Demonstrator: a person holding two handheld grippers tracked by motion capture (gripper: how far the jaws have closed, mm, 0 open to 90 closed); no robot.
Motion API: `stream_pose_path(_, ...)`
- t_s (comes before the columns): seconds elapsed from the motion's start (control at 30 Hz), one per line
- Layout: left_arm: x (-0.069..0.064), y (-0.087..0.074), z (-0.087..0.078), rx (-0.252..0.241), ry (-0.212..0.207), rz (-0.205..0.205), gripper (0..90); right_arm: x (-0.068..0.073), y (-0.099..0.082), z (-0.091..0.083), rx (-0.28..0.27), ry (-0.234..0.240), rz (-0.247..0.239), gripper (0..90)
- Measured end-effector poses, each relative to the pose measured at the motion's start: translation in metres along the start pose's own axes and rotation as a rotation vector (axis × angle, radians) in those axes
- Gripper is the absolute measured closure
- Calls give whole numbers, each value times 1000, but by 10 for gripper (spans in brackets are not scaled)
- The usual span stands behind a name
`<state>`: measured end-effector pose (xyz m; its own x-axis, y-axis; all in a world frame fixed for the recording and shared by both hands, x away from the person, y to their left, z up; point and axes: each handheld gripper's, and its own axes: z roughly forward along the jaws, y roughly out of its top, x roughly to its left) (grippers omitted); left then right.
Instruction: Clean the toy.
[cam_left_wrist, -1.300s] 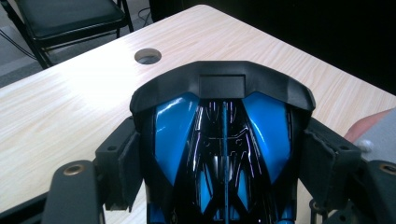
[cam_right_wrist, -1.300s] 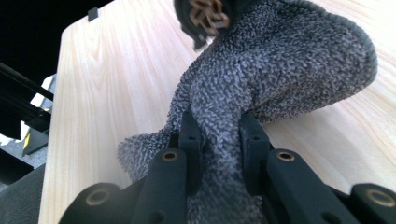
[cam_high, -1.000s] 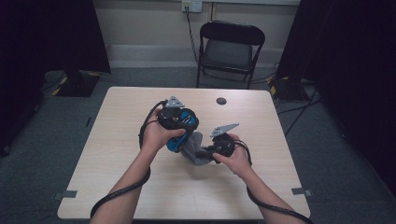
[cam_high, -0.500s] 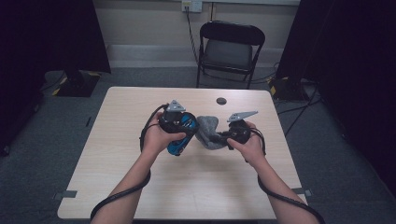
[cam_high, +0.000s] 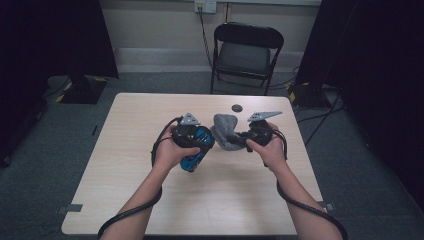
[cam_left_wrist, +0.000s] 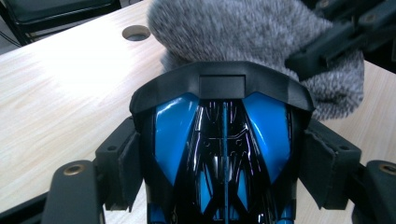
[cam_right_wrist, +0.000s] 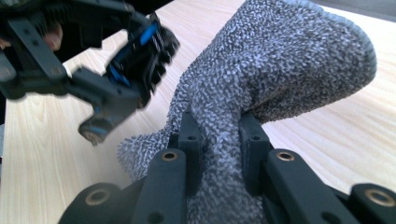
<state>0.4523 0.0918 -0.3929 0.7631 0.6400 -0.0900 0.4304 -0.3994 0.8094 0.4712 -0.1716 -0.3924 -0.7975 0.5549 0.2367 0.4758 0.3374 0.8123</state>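
Observation:
My left gripper (cam_high: 206, 141) is shut on a glossy blue and black toy car body (cam_high: 194, 150), held above the table's middle. In the left gripper view its pads (cam_left_wrist: 122, 164) press the car's (cam_left_wrist: 187, 126) sides. My right gripper (cam_high: 240, 142) is shut on a grey fuzzy sock (cam_high: 226, 131), just right of the car. In the right gripper view the sock (cam_right_wrist: 280, 60) bulges up from between the jaws of the right gripper (cam_right_wrist: 217, 140), with the left gripper (cam_right_wrist: 107, 88) and the car beyond it at the upper left. The sock (cam_left_wrist: 243, 32) hangs just ahead of the car.
The light wooden table (cam_high: 150, 190) has a small dark round hole (cam_high: 236, 107) near its far edge. A black folding chair (cam_high: 247, 50) stands behind the table. Cables trail from both grippers along the forearms.
My right gripper has risen and moved right and farther away, lifting the sock off the table from under the car. The left gripper has barely moved.

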Motion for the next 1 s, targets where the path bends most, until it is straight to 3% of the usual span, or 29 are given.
stream_pose_path(0.6,-6,1,7,12,-18,6,254,12,3,10,13,38,-36,754)
stream_pose_path(1.0,-7,4,6,12,-21,16,254,11,-2,13,21,37,-19,755)
